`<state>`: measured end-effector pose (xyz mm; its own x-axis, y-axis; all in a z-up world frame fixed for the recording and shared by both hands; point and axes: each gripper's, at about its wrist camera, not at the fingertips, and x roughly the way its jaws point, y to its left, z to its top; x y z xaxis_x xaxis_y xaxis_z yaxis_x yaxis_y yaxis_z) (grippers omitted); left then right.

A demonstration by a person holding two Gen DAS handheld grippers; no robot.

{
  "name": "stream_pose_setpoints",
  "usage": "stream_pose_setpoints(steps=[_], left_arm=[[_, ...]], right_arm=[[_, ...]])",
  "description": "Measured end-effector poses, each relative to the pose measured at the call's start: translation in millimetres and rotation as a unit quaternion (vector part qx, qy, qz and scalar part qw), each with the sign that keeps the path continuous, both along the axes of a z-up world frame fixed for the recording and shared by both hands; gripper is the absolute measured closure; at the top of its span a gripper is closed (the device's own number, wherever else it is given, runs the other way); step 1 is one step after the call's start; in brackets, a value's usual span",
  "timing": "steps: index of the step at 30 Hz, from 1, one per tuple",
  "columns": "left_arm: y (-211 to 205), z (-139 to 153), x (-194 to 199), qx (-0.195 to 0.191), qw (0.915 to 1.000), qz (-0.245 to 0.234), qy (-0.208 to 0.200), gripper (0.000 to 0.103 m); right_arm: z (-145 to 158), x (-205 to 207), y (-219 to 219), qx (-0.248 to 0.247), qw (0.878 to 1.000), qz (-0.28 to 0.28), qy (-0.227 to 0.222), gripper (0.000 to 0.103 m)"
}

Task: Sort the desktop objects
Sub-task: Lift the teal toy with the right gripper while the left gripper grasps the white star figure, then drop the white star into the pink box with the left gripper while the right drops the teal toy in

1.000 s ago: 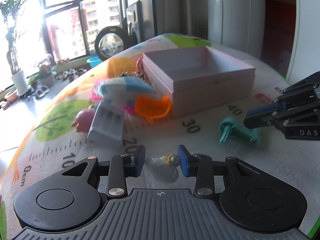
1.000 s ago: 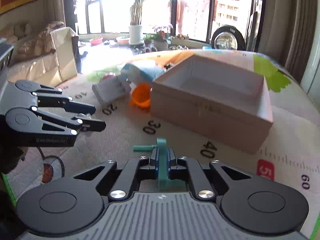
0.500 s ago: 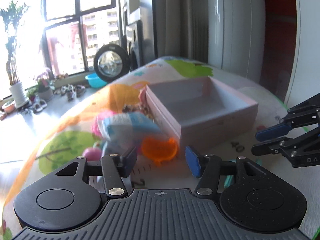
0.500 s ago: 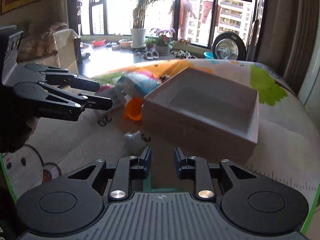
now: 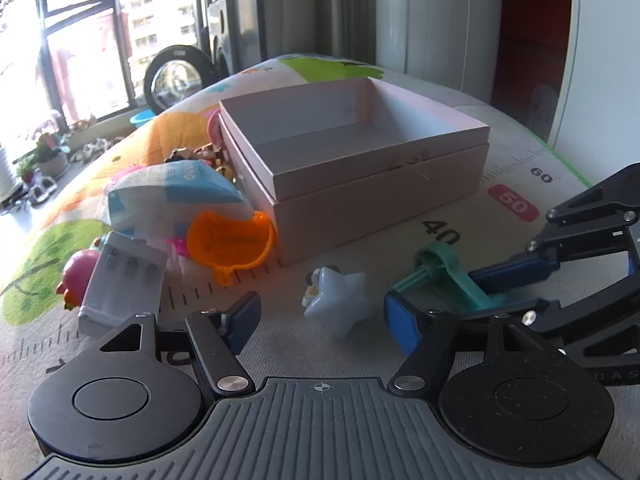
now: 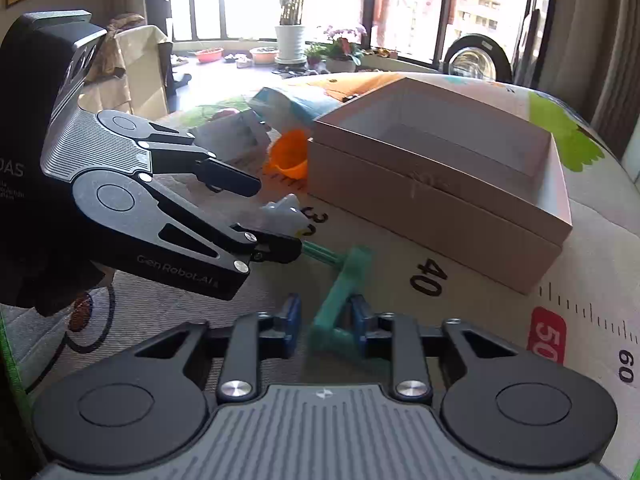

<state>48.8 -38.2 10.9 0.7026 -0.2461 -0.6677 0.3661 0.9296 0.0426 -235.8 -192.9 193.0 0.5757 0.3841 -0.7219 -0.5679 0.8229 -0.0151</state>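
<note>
A pale blue star toy (image 5: 336,300) lies on the printed mat, between the tips of my left gripper (image 5: 322,322). Its jaws are opening and the blue pads stand well clear of the star. From the right wrist the same star (image 6: 280,212) shows between the left gripper's black fingers (image 6: 240,184). A teal plastic clamp (image 6: 344,288) lies on the mat between the pads of my right gripper (image 6: 325,320), with a gap on its left side. The left wrist view shows that clamp (image 5: 440,272) and the right gripper (image 5: 486,292). Behind stands the open pink box (image 5: 380,196), empty.
Left of the box (image 6: 420,208) lie an orange plastic cup (image 5: 228,240), a blue-and-white tissue pack (image 5: 176,192), a white battery case (image 5: 120,280) and a pink toy (image 5: 78,272). The mat curves down toward windows and plants at the far side.
The left jaws spread from a close hold on the star, which now lies loose between them. The right jaws parted; the clamp, upright in them before, now lies slanted on the mat.
</note>
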Motion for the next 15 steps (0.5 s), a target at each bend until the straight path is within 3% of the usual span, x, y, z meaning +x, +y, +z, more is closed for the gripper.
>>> stream_pose_setpoints(steps=[3,6,7,11,12,13,15], left_arm=[[-4.9,-2.6,5.2,0.002,1.0000,0.003,0.007,0.034],[-10.0,-1.4,3.0,0.004,1.0000,-0.006,0.003,0.057],[-11.7,-0.6,1.3,0.007,1.0000,-0.007,0.000,0.060],[-12.9,8.6,-14.3,0.024,0.9994,-0.012,-0.024,0.060],[-11.8,15.1,-20.5,0.023,0.9990,-0.016,-0.034,0.060],[-10.2,23.5,-26.1,0.019,0.9985,-0.020,-0.047,0.060],[-7.6,43.3,-32.6,0.008,0.9968,-0.025,-0.075,0.060]], right_arm=[[4.5,2.1,-13.9,0.013,1.000,-0.017,0.014,0.094],[6.3,-0.7,-25.8,0.017,0.999,-0.036,0.020,0.094],[7.0,-2.0,-28.6,0.020,0.999,-0.041,0.022,0.094],[17.5,-10.5,-40.3,0.040,0.998,-0.052,0.020,0.095],[24.0,-12.8,-43.2,0.046,0.997,-0.056,0.011,0.095],[31.8,-14.5,-46.5,0.054,0.997,-0.059,0.002,0.103],[55.4,-14.8,-54.9,0.078,0.994,-0.067,-0.023,0.103]])
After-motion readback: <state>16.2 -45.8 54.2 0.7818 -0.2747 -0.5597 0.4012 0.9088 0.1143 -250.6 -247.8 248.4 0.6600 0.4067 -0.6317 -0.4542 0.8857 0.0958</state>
